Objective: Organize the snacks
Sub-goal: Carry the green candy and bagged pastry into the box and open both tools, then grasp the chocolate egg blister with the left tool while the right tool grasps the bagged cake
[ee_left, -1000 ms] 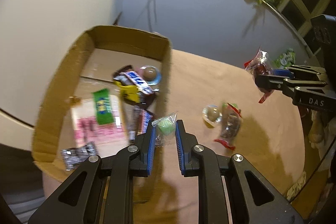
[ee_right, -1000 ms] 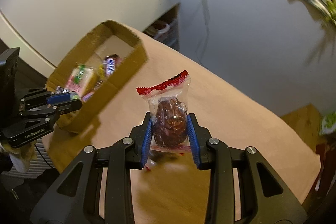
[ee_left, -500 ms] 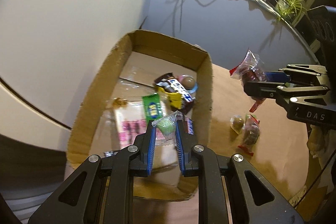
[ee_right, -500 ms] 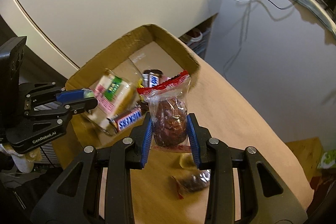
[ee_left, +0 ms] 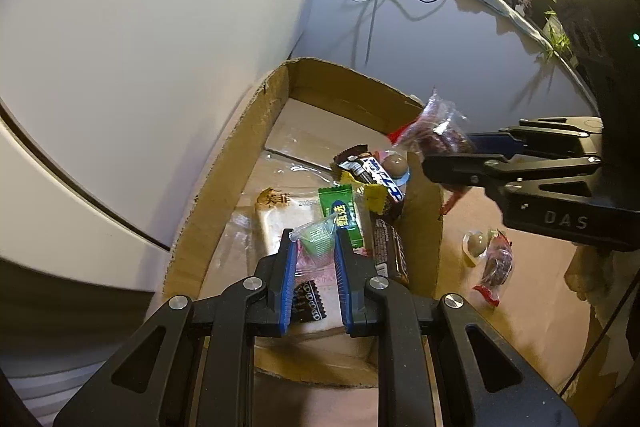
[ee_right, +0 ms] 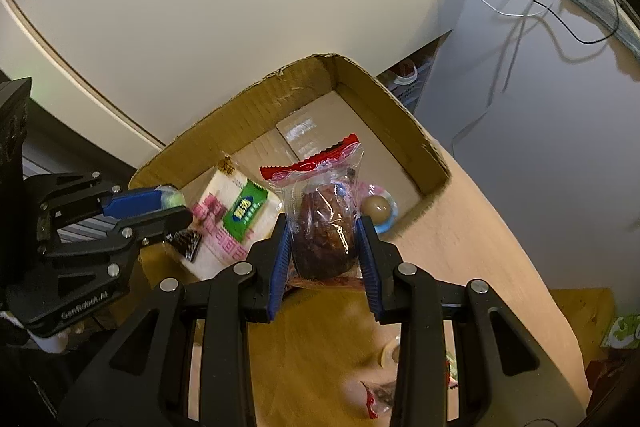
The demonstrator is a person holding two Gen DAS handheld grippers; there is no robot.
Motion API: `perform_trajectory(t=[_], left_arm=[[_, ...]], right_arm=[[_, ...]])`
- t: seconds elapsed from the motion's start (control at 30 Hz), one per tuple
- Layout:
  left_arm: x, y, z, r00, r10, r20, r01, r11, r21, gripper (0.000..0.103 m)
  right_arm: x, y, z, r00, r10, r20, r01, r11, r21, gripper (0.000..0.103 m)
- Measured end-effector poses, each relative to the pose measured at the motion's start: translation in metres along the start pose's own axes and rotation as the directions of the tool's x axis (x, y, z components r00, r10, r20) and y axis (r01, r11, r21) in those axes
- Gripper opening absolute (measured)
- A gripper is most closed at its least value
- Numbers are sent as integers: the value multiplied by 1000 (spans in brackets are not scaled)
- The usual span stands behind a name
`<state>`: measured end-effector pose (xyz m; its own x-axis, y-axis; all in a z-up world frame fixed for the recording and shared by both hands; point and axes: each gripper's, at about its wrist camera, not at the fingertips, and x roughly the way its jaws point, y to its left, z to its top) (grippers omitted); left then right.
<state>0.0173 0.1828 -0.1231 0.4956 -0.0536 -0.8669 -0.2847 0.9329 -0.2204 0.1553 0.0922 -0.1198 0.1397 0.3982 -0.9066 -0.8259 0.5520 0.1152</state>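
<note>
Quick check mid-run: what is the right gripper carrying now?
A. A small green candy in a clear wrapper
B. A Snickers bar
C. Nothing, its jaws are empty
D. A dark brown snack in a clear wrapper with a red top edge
D: the right gripper has its jaws closed on the dark brown snack in a clear, red-edged wrapper, held above the cardboard box; the small green candy is in the left gripper.

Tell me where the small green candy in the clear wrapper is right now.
The small green candy is pinched in the left hand-held gripper, held above the cardboard box, over the pink-and-white packet beside the green sachet.
</note>
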Motion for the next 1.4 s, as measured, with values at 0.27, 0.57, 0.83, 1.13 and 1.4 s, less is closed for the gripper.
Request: perform_trajectory(t=[0.27,0.57,0.83,1.13,1.4], left_arm=[[0,2,2,1000,7,6,-7,1000,-6,17],[0,1,1,1000,5,-2,-5,1000,2,27],[-7,-5,-7,999,11,43,-13,999,45,36],[-3,-17,-16,1000,-14,-19,14,1000,10,37],[1,-46,-22,998,-53,-45,54,998,26,37]], right_arm=[[9,7,8,1000,13,-12,-14,1000,-10,35],[5,4,9,1000,-3,14,3,1000,0,66],[-6,-12,-4,999,-20,44,18,998,54,66],[-20,-49,-46,997,-10,73,-3,984,178,67],[-42,-94,-110,996,-65,60,43,948,315,67]])
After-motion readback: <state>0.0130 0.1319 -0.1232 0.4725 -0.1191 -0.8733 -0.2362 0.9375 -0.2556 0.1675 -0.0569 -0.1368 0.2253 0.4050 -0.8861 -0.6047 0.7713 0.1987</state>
